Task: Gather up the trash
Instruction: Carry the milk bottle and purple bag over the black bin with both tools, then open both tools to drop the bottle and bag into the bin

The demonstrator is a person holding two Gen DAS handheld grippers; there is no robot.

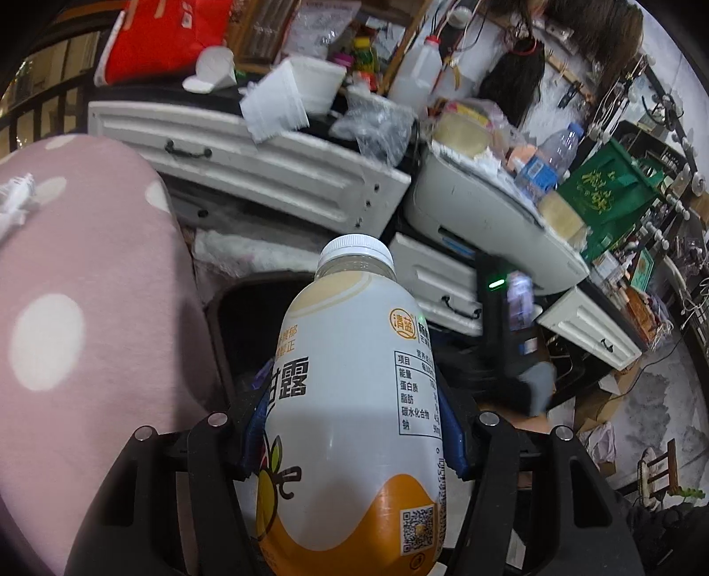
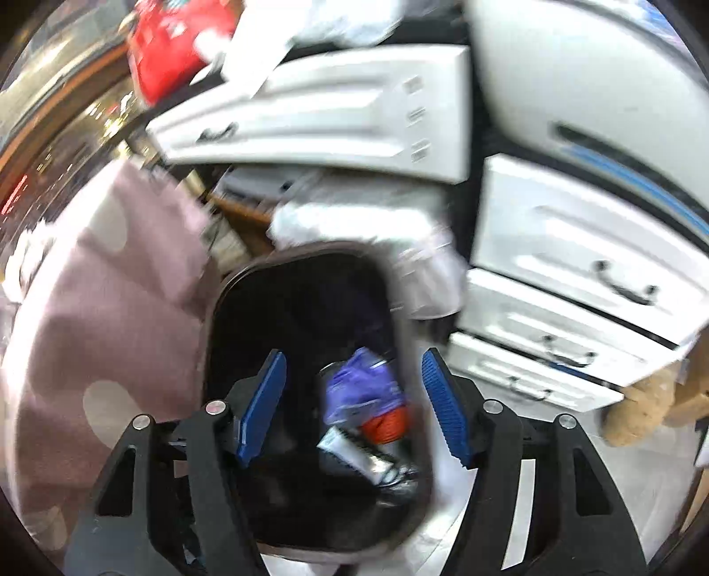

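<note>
Trash here means first a drink bottle (image 1: 354, 398), white and orange with a white cap, held in the left gripper (image 1: 354, 425). In the left wrist view its blue pads (image 1: 452, 438) press on both sides of the bottle's body, pinching it, with the cap pointing away from the camera. Beyond the cap lies the dark mouth of a black bin (image 1: 248, 319), partly hidden by the bottle. Left of the bin is a pink cushion with white dots (image 1: 88, 288). Above the bin stands a white drawer unit (image 1: 266, 155), its top crowded with clutter, among it a red bag (image 1: 164, 40) and a clear water bottle (image 1: 554, 155). Right of the bin, a blurred dark device with a green light (image 1: 500, 310) shows against the drawers.

In the right wrist view, which is blurred, the right gripper (image 2: 354, 407) hangs over the bin (image 2: 221, 332) with its blue pads (image 2: 261, 407) spread wide and nothing between them. Inside the bin, below the gripper, lie a purple wrapper (image 2: 363, 385), something orange-red (image 2: 385, 425) and a silvery packet (image 2: 368, 461). The pink cushion (image 2: 97, 310) sits left of the bin, the white drawers (image 2: 576, 266) to its right and above.
</note>
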